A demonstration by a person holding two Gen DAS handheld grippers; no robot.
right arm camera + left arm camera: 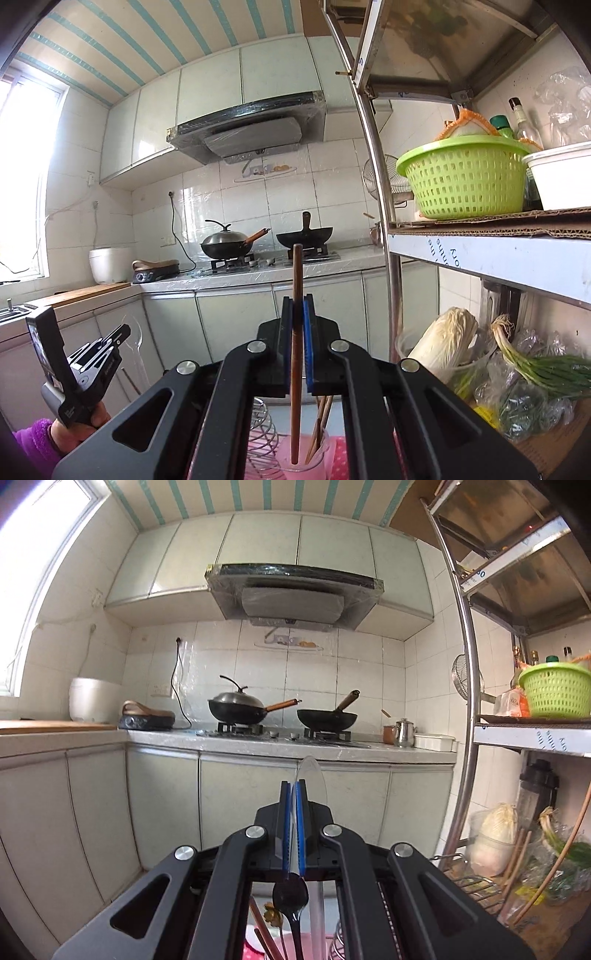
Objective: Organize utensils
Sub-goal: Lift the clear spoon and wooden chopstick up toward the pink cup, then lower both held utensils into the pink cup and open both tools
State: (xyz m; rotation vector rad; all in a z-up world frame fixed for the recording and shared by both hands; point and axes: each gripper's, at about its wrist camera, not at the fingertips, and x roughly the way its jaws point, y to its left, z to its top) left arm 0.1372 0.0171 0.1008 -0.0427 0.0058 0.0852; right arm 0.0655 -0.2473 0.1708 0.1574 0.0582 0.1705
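My left gripper (294, 788) is shut on a clear plastic spoon (312, 775), held upright with its bowl above the fingertips. Below it a black spoon (291, 897), brown chopsticks (264, 930) and other utensils stand in a holder. The left gripper also shows at the lower left of the right wrist view (123, 332), with the clear spoon (135, 350) in it. My right gripper (297, 304) is shut on a brown wooden chopstick (296, 277), held upright with its lower end inside a clear cup (301, 458) that holds more chopsticks (319, 421).
A steel wire rack (264, 435) sits left of the cup on a pink cloth. A metal shelf (487, 254) at right carries a green basket (465, 177), cabbage (441, 343) and scallions. Across the room is a counter (288, 744) with two woks (236, 709).
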